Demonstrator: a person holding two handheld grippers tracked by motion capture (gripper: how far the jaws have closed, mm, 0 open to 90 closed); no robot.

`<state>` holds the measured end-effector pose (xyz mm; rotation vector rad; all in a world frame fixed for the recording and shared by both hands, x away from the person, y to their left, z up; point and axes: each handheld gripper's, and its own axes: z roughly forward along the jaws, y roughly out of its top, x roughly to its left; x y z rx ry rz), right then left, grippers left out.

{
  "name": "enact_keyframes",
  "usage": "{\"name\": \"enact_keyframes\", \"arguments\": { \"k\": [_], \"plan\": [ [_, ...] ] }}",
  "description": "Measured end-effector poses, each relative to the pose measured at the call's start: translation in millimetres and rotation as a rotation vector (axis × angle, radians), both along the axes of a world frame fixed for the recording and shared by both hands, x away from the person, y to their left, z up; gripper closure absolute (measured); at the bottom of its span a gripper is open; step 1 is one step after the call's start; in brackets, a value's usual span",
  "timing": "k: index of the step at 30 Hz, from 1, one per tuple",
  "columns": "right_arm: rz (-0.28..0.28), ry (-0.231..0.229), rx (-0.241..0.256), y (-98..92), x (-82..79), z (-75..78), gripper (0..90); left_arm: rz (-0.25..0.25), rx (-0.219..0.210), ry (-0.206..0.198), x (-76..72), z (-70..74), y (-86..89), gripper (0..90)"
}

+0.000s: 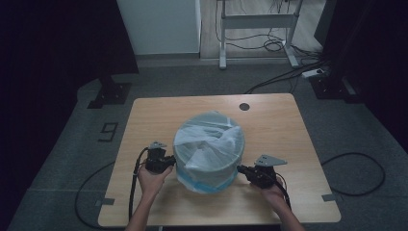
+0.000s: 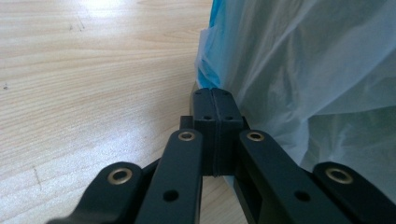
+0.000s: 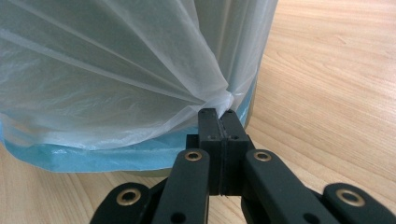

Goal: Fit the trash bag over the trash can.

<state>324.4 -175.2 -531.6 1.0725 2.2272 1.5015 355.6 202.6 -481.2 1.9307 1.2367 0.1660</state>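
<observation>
We are working at a round bin point(image 1: 208, 166) that stands a little toward our side of the middle of the wooden surface point(image 1: 279, 120), and a thin white bag point(image 1: 211, 139) is already draped over it. Its plastic covers the rim and hangs down the outside wall, with a blue band near the bottom; across the top it lies in loose folds, so the mouth looks covered rather than pushed down inside.

Our left gripper point(image 1: 169, 162) is at the bin's left side. In the left gripper view its jaws are pressed together against the hanging plastic point(image 2: 299, 70), but we cannot tell whether any film is caught between them. Our right gripper point(image 1: 240, 169) is at the right side, and in the right gripper view its jaws pinch a gathered tuck of the bag point(image 3: 140, 70), with creases fanning out from that point.

We judge the job well advanced: the bag is over the bin and both sides are being tended. What seems left is to pull the skirt down evenly, smooth the slack on top, and let go
</observation>
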Motion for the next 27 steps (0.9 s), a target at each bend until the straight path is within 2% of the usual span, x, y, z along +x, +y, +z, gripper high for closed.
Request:
{"name": "enact_keyframes", "arguments": {
  "k": [5, 8, 10, 12, 14, 16, 19, 20, 21, 23, 24, 25, 27],
  "plan": [
    [-0.004, 0.02, 0.006, 1.9, 1.9, -3.0, 88.9, 0.001, 0.007, 0.012, 1.0, -3.1, -0.7, 89.1],
    [-0.009, 0.015, 0.001, 1.7, 1.7, -2.3, 87.9, -0.002, 0.016, 0.011, 0.4, -2.6, -0.7, 86.5],
    [-0.03, -0.002, 0.0, 0.2, 0.0, -0.2, 74.7, 0.022, 0.01, -0.029, -2.7, 0.9, 2.7, 75.0],
    [-0.059, -0.023, 0.018, -3.3, -3.6, 3.9, 60.9, 0.049, -0.024, -0.077, -7.5, 7.0, 9.4, 59.8],
    [-0.089, -0.052, 0.048, -7.9, -7.9, 8.7, 48.7, 0.051, -0.05, -0.107, -12.1, 13.4, 17.2, 44.9],
    [-0.108, -0.07, 0.077, -12.3, -12.5, 13.1, 42.4, 0.042, -0.061, -0.124, -16.4, 18.9, 25.8, 33.5],
    [-0.111, -0.097, 0.105, -17.9, -18.4, 18.2, 37.1, 0.038, -0.092, -0.152, -23.4, 26.2, 39.1, 26.7],
    [-0.111, -0.097, 0.105, -17.9, -18.4, 18.2, 37.1, 0.038, -0.092, -0.152, -23.4, 26.2, 39.1, 25.6],
    [-0.105, -0.113, 0.12, -21.4, -22.6, 21.4, 35.9, 0.032, -0.116, -0.174, -27.2, 30.5, 47.6, 24.4],
    [-0.099, -0.118, 0.128, -23.1, -26.0, 22.9, 34.7, 0.027, -0.127, -0.184, -28.8, 32.8, 51.2, 24.3],
    [-0.095, -0.121, 0.125, -23.9, -28.9, 23.5, 34.8, 0.009, -0.135, -0.21, -32.0, 37.9, 56.3, 24.4],
    [-0.095, -0.121, 0.125, -23.9, -28.9, 23.5, 34.8, 0.009, -0.135, -0.21, -32.0, 37.9, 56.3, 24.3],
    [-0.086, -0.128, 0.139, -27.5, -35.4, 24.7, 34.8, -0.024, -0.132, -0.258, -35.7, 47.4, 58.8, 24.3]
  ]
}}
